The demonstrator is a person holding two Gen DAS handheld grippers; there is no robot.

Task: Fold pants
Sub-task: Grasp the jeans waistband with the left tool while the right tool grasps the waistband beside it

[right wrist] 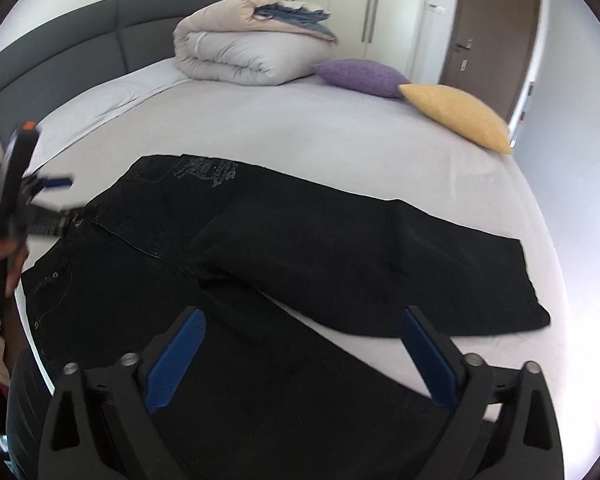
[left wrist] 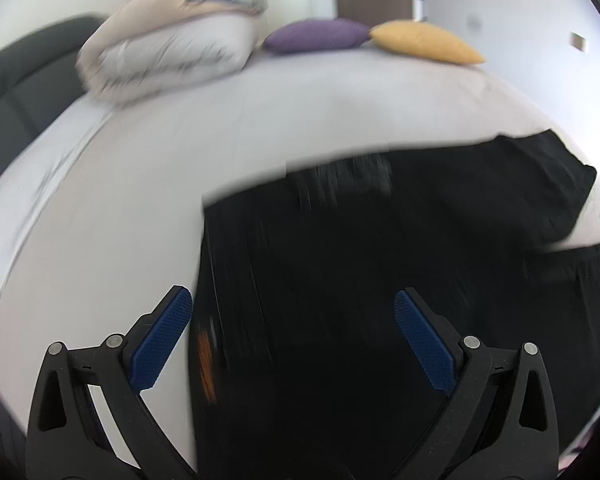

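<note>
Black pants lie flat across the bed, waistband left, legs right.

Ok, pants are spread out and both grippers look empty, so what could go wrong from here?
1. The pants lie with legs splayed apart; folding them unaligned would likely leave a crooked fold.
2. The near leg sits close to the bed edge, so a pull toward the person might drag it off.
3. The left gripper view is blurred while it hangs open over the waist; a hasty pinch may catch one layer only. The right gripper is open too.
</note>
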